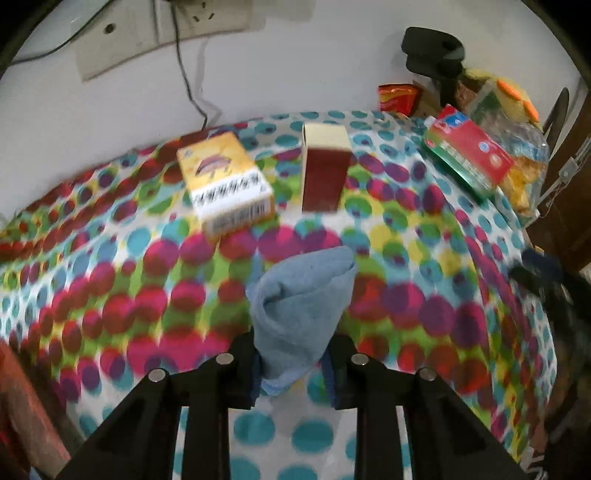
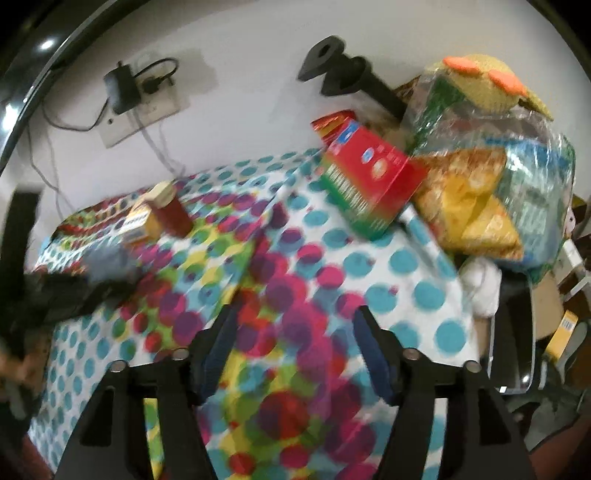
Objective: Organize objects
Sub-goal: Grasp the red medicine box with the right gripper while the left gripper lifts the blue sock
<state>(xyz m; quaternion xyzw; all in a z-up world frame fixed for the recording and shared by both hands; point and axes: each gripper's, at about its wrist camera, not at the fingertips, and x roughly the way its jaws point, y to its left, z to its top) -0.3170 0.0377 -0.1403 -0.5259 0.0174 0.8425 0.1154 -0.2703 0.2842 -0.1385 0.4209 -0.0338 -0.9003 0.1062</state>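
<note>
A table under a cloth [image 1: 424, 295] of many-coloured dots fills both views, pushed against a pale wall with a socket plate [image 1: 147, 33] and a hanging cable. At its far right corner sits a heap of clear-wrapped snack packets [image 2: 480, 206], with a red and green carton [image 2: 369, 177] lying tilted against it. Nearer the wall, well apart from that heap, a yellow box [image 1: 225, 181] lies flat and, just beside it, a dark red box [image 1: 325, 173] stands upright with a cream top. The left gripper [image 1: 291, 373] points steeply down; its jaws pinch the lower end of a folded blue cloth [image 1: 299, 306], which rises between them above the table. The right gripper [image 2: 295, 354] hovers over the bare dotted cloth, jaws spread with nothing between them
</note>
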